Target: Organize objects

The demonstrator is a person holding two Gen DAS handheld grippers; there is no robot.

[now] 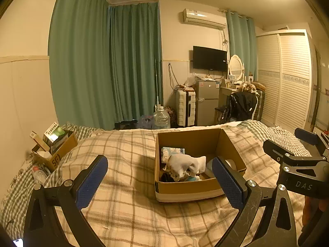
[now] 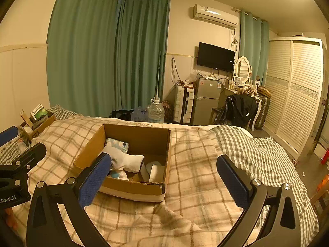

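An open cardboard box [image 1: 186,188] sits on the plaid blanket of the bed; it also shows in the right wrist view [image 2: 131,186]. Inside lie a crumpled white cloth [image 1: 186,165] [image 2: 125,158], a pale blue packet [image 1: 171,151] [image 2: 117,143] at the back and a white item [image 2: 155,170] at the front right. My left gripper [image 1: 160,181] is open and empty, just in front of the box. My right gripper [image 2: 164,179] is open and empty, to the right of the box; it also shows in the left wrist view [image 1: 287,144].
A second cardboard box [image 1: 54,150] with cartons stands at the bed's far left, a plastic bottle [image 1: 39,174] beside it. Green checked bedding [image 2: 257,154] lies on the right. Beyond the bed are a water jug [image 1: 161,117], suitcase, fridge, chair and wardrobe.
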